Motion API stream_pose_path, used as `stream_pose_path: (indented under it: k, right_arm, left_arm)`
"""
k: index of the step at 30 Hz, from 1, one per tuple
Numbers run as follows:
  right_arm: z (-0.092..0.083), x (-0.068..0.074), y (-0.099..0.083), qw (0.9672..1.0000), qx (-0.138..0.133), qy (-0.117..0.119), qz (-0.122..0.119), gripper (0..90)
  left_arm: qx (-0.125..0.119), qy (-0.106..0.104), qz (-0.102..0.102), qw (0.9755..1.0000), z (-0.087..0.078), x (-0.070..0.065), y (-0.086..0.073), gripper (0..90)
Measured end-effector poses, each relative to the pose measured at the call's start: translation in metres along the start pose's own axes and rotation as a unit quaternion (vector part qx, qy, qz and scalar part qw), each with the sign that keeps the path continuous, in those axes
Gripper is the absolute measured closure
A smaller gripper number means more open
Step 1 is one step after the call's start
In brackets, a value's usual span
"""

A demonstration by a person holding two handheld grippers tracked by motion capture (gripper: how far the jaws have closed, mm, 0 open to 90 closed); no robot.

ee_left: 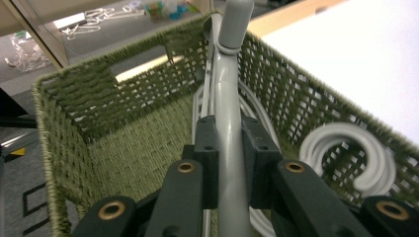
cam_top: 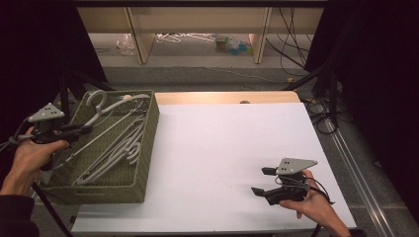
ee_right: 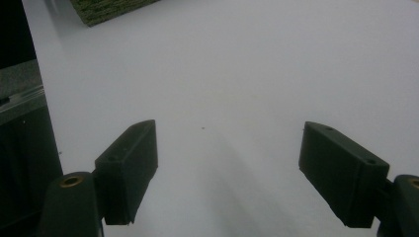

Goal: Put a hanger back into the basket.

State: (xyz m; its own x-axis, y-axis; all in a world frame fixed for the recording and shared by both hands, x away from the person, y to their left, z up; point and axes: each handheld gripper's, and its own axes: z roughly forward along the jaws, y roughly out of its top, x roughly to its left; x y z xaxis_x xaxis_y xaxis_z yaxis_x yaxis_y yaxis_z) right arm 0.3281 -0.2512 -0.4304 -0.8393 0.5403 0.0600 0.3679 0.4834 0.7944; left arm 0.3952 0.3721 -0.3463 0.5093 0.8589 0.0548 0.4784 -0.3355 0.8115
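The left tongs point(ee_left: 230, 163) are clamped on the shaft of a grey plastic clothes hanger point(ee_left: 228, 123), their pads pressing it from both sides. That hanger lies inside the olive-green woven basket point(cam_top: 148, 143), its far end leaning up against the basket's far wall, among several other pale plastic hangers point(cam_top: 116, 153) piled lengthwise in the basket. The grip sits on the straight part of the hanger, probably because that gives the flat pads a firm hold and keeps the hooks clear of the tangle. In the high view the left tongs point(cam_top: 81, 130) reach over the basket's left rim. The right tongs point(cam_top: 262, 181) rest well to the right of the basket on the white table point(cam_top: 222, 148), jaws wide apart and holding nothing, likely waiting to receive or steady the hanger.
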Motion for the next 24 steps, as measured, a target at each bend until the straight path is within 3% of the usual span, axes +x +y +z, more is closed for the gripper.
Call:
stream_pose_path:
  k: [1,3,6,13,16,20,23,24]
  right_arm:
    - [0.000,0.000,0.000,1.0000,0.000,0.001,0.000,24.0]
    - [0.000,0.000,0.000,1.0000,0.000,0.001,0.000,23.9]
    - [0.000,0.000,0.000,1.0000,0.000,0.001,-0.001,24.0]
    - [0.000,0.000,0.000,1.0000,0.000,0.001,-0.001,24.1]
    - [-0.001,0.000,0.000,1.0000,0.000,0.002,-0.001,24.1]
    - [0.000,0.000,0.000,1.0000,0.000,0.002,-0.002,24.1]
    - [0.000,0.000,0.000,1.0000,0.001,0.002,-0.001,24.1]
    - [0.000,0.000,0.000,1.0000,0.001,0.002,-0.001,24.1]
  left_arm:
    - [0.021,0.000,0.023,0.9995,0.005,-0.002,-0.001,78.8]
    - [0.033,0.002,0.029,0.9990,0.008,-0.003,-0.002,78.8]
    - [0.060,0.010,0.060,0.9964,0.017,-0.007,-0.004,78.8]
    - [0.088,-0.002,0.071,0.9936,0.032,-0.018,-0.008,77.3]
    - [0.090,-0.004,0.068,0.9936,0.034,-0.022,-0.011,76.4]
    - [0.111,-0.020,0.088,0.9898,0.038,-0.027,-0.013,74.3]
    - [0.123,-0.029,0.085,0.9883,0.042,-0.030,-0.016,70.7]
    - [0.132,-0.029,0.092,0.9865,0.042,-0.030,-0.016,70.4]
